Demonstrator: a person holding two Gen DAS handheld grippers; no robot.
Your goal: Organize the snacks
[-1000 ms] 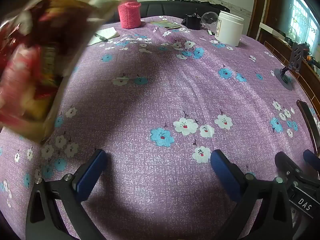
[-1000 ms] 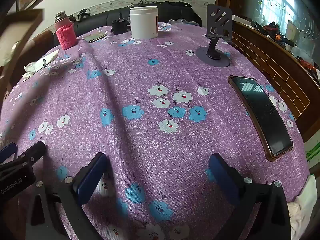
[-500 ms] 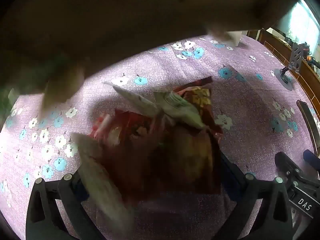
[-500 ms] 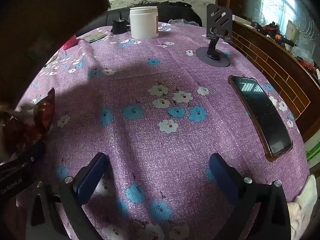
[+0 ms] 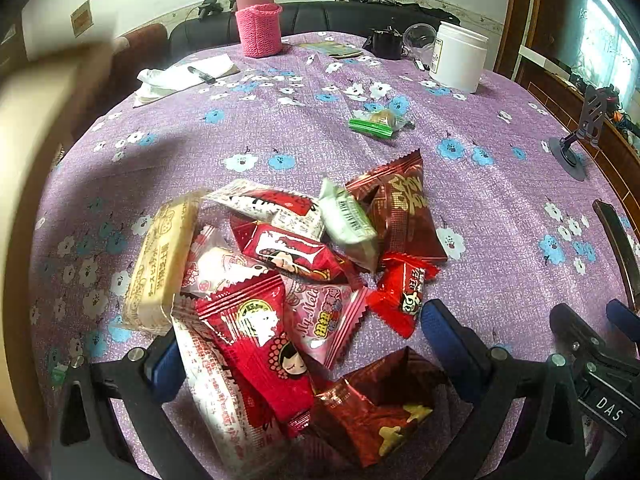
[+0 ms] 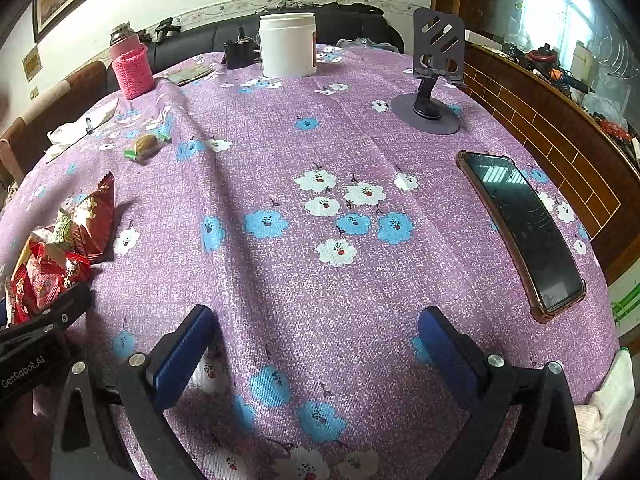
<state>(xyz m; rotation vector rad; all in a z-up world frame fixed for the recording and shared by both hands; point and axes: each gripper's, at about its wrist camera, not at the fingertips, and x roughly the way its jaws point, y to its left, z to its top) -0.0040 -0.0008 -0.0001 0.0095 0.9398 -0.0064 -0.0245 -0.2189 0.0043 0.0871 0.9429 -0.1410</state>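
Your purple flowered table [image 5: 500, 200] carries one heap of about a dozen snack packets [image 5: 288, 280], spilling between the wide-open, empty fingers of your left hand-held gripper [image 5: 296, 344]. One pink packet reads "My Melo". Your right hand-held gripper [image 6: 316, 340], right of the heap, gapes empty too.

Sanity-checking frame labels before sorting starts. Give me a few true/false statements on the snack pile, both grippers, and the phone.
1. The snack pile lies in front of the left gripper. True.
2. The right gripper is shut on a packet. False: it is open, with only tablecloth between its fingers.
3. One green-ended snack lies apart from the pile. True.
4. The phone stands in the phone stand. False: it lies flat on the cloth.
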